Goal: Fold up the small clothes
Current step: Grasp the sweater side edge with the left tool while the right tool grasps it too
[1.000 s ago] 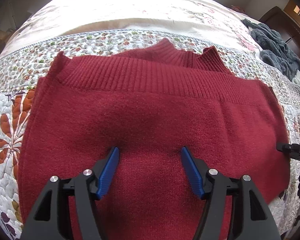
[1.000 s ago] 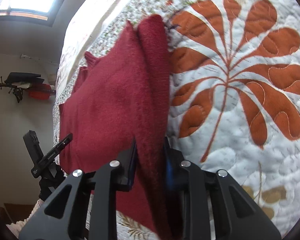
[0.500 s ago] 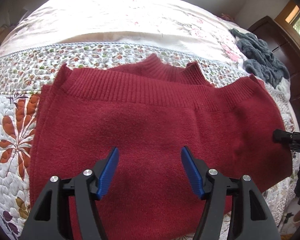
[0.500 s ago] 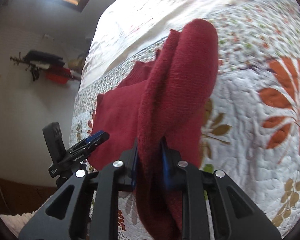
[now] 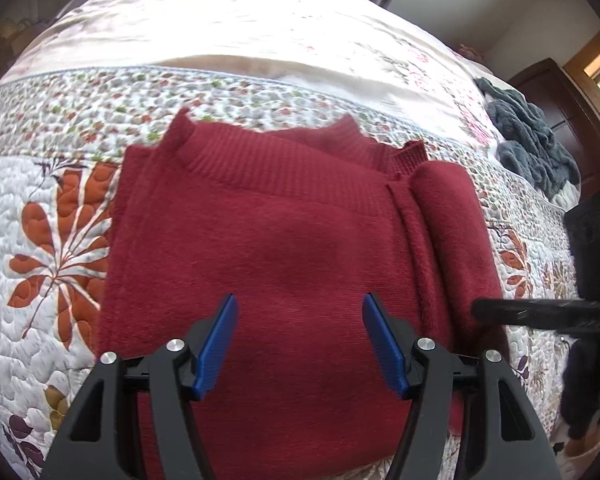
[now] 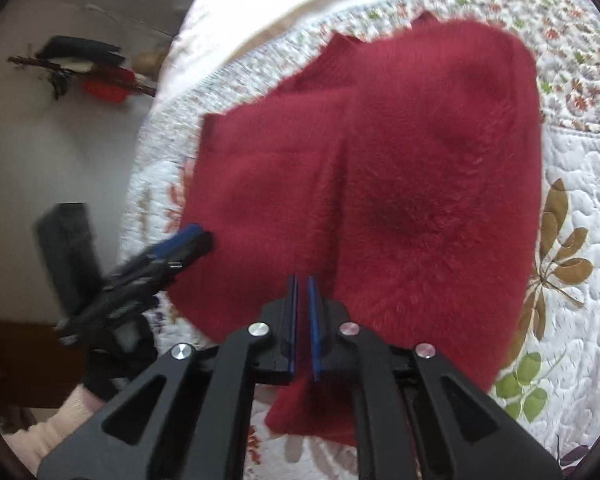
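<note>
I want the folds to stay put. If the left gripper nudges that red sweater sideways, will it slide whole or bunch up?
Probably bunch: the red sweater looks soft and fuzzy, and its folded flap bulges in a rounded roll instead of creasing flat. The quilt is stitched and textured, so it likely drags. The open left gripper hovers over it.

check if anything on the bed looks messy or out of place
The red sweater's right side is folded over unevenly, bulging rather than flat. A dark grey garment lies crumpled at the bed's far right edge.

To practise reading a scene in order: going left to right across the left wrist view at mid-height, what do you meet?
Orange leaf print on the quilt → red sweater → its folded-over side flap → right gripper.
</note>
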A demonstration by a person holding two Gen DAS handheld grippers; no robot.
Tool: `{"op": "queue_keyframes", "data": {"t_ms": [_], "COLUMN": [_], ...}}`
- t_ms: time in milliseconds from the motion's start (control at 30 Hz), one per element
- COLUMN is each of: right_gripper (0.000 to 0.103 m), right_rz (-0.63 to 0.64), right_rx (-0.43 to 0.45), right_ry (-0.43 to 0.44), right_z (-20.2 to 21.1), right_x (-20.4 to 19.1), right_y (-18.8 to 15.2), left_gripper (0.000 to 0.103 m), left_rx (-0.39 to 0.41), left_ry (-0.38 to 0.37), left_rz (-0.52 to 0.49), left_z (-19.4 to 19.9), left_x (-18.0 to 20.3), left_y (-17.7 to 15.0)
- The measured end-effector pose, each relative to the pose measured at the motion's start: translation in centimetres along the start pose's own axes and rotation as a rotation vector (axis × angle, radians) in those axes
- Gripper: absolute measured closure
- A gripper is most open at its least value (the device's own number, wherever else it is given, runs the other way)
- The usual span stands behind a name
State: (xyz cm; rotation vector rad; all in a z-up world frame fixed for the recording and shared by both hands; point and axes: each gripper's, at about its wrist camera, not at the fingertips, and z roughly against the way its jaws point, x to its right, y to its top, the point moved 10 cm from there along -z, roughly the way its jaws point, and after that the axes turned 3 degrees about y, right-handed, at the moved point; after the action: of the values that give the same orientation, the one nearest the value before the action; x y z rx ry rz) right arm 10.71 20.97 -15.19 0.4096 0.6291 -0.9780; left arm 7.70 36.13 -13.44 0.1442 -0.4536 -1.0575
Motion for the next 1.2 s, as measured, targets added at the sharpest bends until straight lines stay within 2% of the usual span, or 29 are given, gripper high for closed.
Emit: {"op": "queue_keyframes", "data": {"t_ms": [100, 233, 300, 400, 533, 633, 733, 833, 900, 1033, 1200], "right_gripper": [0.097, 0.094, 0.090, 0.086, 0.083, 0.083, 0.083, 0.083, 0.082, 0.082, 0.082], "right_rz": [-0.046, -0.034, -0.033, -0.048, -0.112, -0.139, -0.148, -0.156, -0.161, -0.176, -0.157], "right_rx": [-0.002, 0.039, 0.072, 0.116, 0.171, 0.169, 0.156, 0.148, 0.145, 0.133, 0.121], "right_ry": [0.033, 0.091, 0.087, 0.063, 0.022, 0.024, 0.022, 0.033, 0.034, 0.053, 0.049], "right_z": [-0.4, 2.3, 4.2, 6.5, 8.9, 9.2, 8.9, 8.5, 8.1, 7.2, 6.8], "right_x": [0.8, -0.1, -0.2, 0.7, 3.8, 5.5, 6.7, 7.7, 8.3, 9.0, 9.2], "right_y": [-0.2, -0.9, -1.3, -1.7, -2.9, -4.1, -5.2, -6.3, -6.6, -7.3, -7.3], "left_gripper": [0.038, 0.038, 0.038, 0.038, 0.038, 0.038, 0.038, 0.037, 0.034, 0.033, 0.033], "left_rx": [-0.001, -0.004, -0.005, 0.004, -0.031, -0.085, -0.139, -0.174, -0.174, -0.194, -0.200], "left_ry": [-0.015, -0.043, -0.072, -0.145, -0.251, -0.251, -0.238, -0.300, -0.346, -0.453, -0.514], "left_rz": [0.016, 0.010, 0.010, 0.013, -0.019, -0.030, -0.003, 0.061, 0.093, 0.192, 0.203], "left_z": [0.2, 0.6, 0.8, 1.2, 0.1, -2.1, -4.5, -5.8, -6.2, -6.9, -7.0], "left_x": [-0.5, -0.1, 0.9, 3.6, 9.1, 10.9, 11.0, 11.2, 11.4, 12.3, 14.0], "left_y": [0.0, -0.1, 0.1, 0.7, 1.2, 0.9, 0.5, 0.0, 0.1, 0.5, 0.9]}}
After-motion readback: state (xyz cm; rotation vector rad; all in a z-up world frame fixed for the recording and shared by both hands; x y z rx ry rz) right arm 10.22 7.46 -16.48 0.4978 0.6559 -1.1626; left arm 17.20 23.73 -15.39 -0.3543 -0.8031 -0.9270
